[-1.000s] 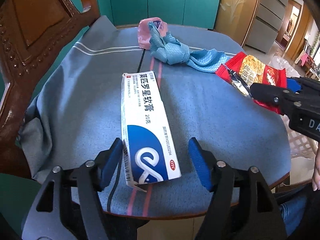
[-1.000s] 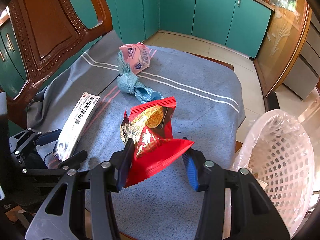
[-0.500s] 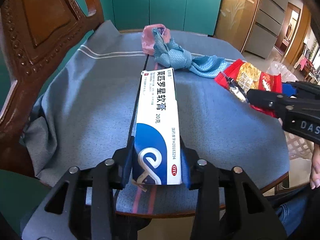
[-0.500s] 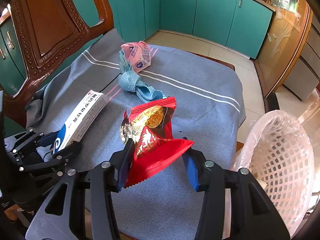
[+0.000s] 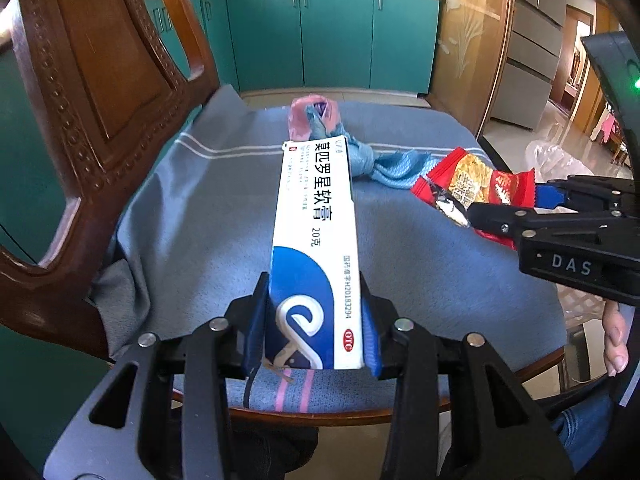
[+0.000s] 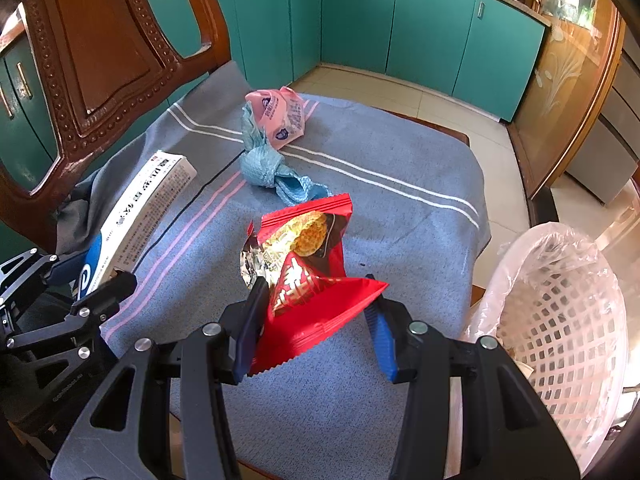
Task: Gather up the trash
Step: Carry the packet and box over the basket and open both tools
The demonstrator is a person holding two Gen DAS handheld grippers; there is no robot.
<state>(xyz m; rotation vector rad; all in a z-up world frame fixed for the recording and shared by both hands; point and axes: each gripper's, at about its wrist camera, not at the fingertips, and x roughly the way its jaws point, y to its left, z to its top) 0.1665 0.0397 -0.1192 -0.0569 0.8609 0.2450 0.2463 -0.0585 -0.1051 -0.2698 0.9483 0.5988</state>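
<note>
My left gripper (image 5: 314, 320) is shut on a white and blue ointment box (image 5: 316, 240) and holds it raised above the blue cloth; the box also shows in the right wrist view (image 6: 140, 208). My right gripper (image 6: 316, 316) is shut on a red snack wrapper (image 6: 308, 272), held above the cloth; the wrapper also shows in the left wrist view (image 5: 476, 184). A knotted blue bag (image 6: 268, 168) and a pink wrapper (image 6: 280, 116) lie on the cloth further back. A white mesh bin (image 6: 560, 320) with a plastic liner stands to the right.
The blue striped cloth (image 6: 400, 200) covers a wooden chair seat. The carved chair back (image 6: 100, 60) rises at the left. Teal cabinets (image 6: 400, 20) line the far wall. A hand (image 5: 616, 332) shows at the right edge.
My left gripper closed on the ointment box and lifted it off the cloth. My right gripper stayed shut on the red wrapper with little movement.
</note>
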